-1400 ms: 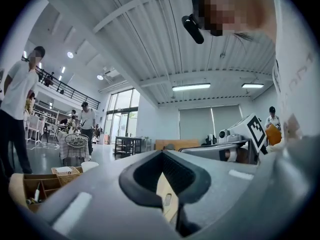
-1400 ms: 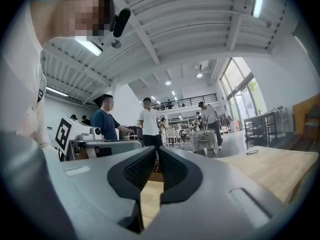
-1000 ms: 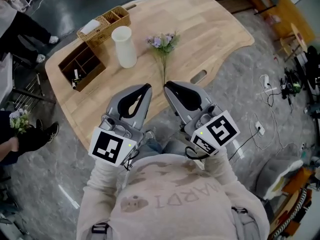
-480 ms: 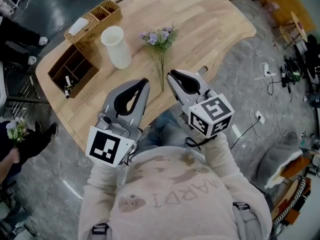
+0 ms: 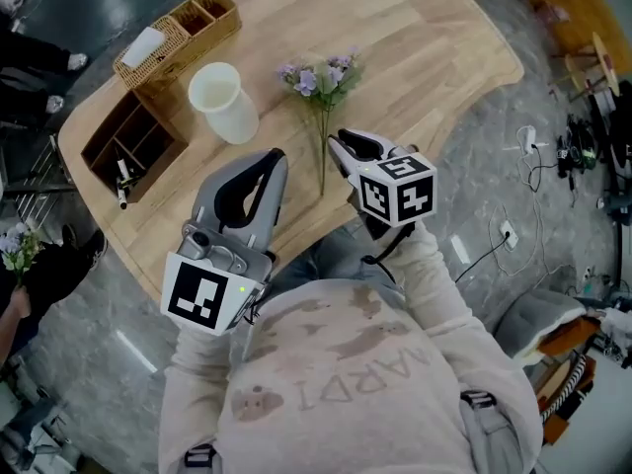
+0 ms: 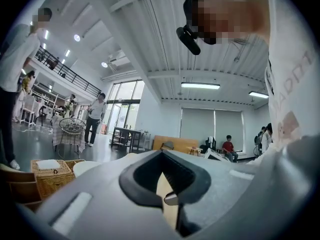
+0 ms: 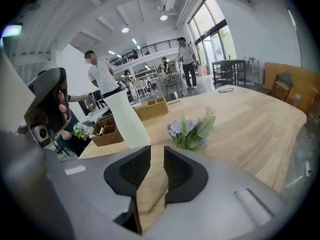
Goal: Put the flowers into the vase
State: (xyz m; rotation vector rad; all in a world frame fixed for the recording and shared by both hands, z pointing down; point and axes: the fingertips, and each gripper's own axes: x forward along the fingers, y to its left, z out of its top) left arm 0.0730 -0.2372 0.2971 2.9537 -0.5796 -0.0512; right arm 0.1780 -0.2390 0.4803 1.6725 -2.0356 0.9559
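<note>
Though flat, flowers [image 5: 319, 79], stems toward person [image 5: 341, 383].

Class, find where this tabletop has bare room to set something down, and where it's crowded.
Free: the bare wood right of the flowers, out to the table edge, and the strip beyond them. Crowded: the left end, where wicker basket, wooden organizer and vase sit close.

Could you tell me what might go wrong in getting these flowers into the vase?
The flowers lie flat on the table, and their thin stem could slip from the right tool, whose jaws stand only slightly apart. The vase stands unheld, with the left tool away from it, so a stem pushed against its rim might tip it.
</note>
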